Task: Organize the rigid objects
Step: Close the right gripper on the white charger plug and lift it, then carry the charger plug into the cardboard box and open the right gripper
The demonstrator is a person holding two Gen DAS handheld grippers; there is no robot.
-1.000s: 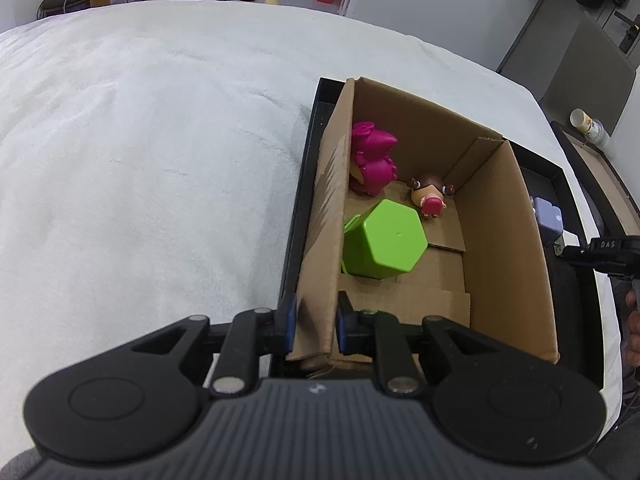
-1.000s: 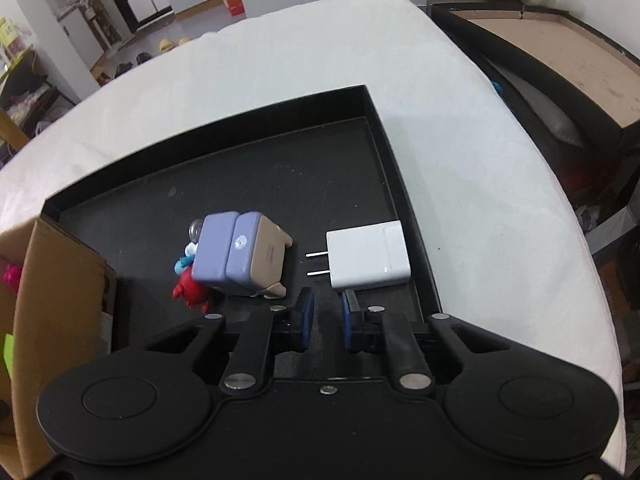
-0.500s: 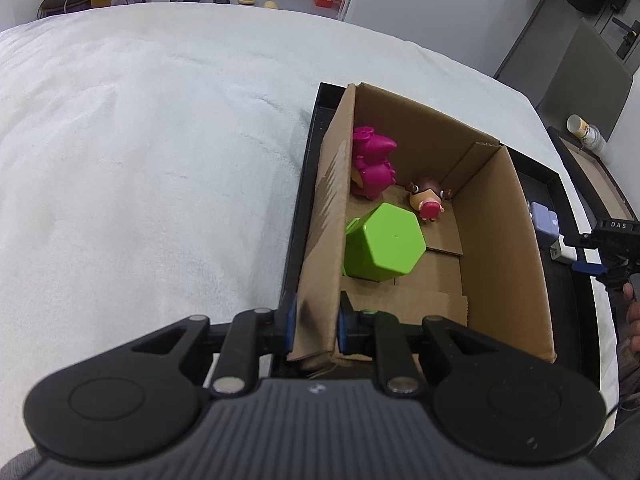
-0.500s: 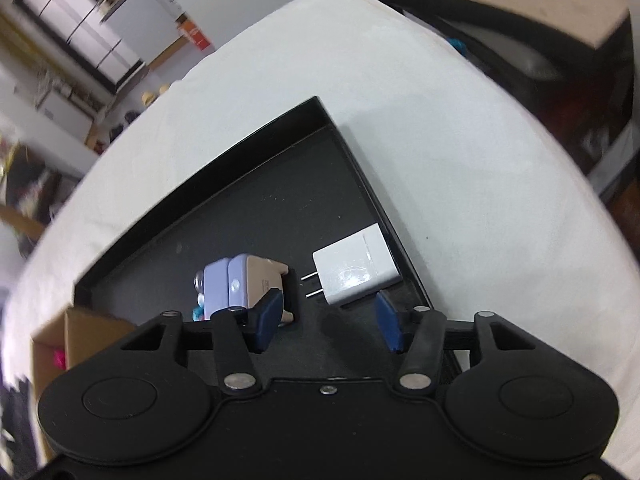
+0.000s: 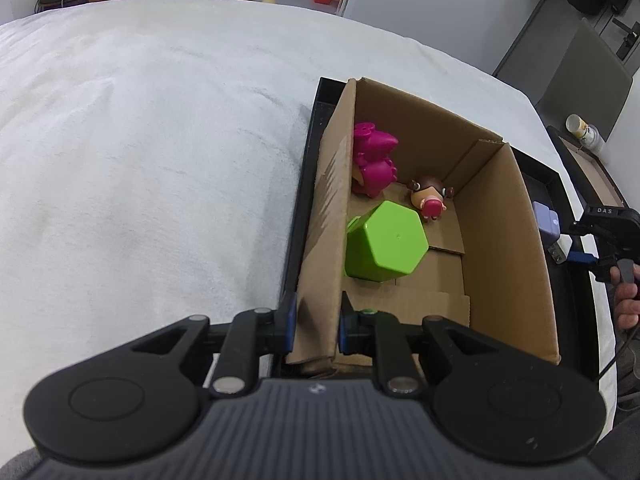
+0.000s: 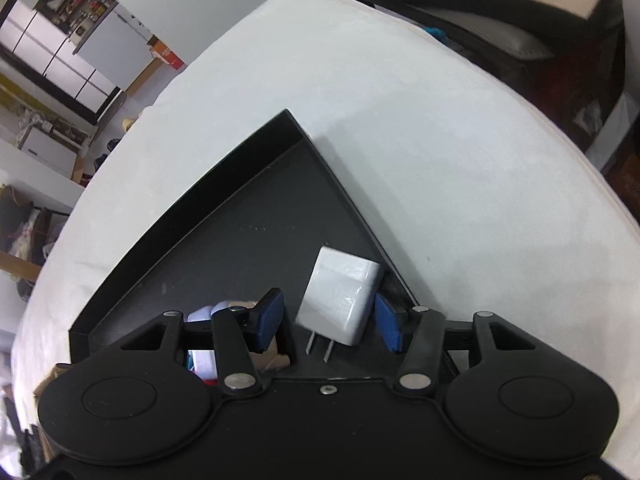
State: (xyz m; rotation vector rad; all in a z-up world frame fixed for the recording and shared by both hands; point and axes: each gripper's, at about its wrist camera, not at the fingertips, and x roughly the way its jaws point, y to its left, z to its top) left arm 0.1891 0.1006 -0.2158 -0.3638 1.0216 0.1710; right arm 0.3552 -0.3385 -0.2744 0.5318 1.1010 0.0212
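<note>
- Left wrist view: left gripper [image 5: 314,326] is pinched on the near wall of the cardboard box [image 5: 504,248], one pad outside, one inside; it steadies the box.
- The box stands in the black tray [image 5: 298,216], which lies on a white-covered surface.
- Inside the box: green hexagonal cup [image 5: 384,242] on its side, magenta toy [image 5: 374,164] at the far left corner, small figurine [image 5: 430,198] beside it. Judgement: three items already sorted.
- Right of the box, the right gripper [image 5: 576,254] hangs low over the tray.
- Right wrist view: right gripper [image 6: 328,322] is spread, its pads flanking the white charger plug [image 6: 344,298]; pads not pressing, right one very near.
- The plug lies on the tray floor by the right rim, prongs toward the camera. A lilac block [image 6: 204,316] sits left of it, mostly hidden.
- Step in hand, as I judge: grasp of the plug.
- Next move calls for: close squarely on the plug's flat sides, lift, carry over the box wall.
</note>
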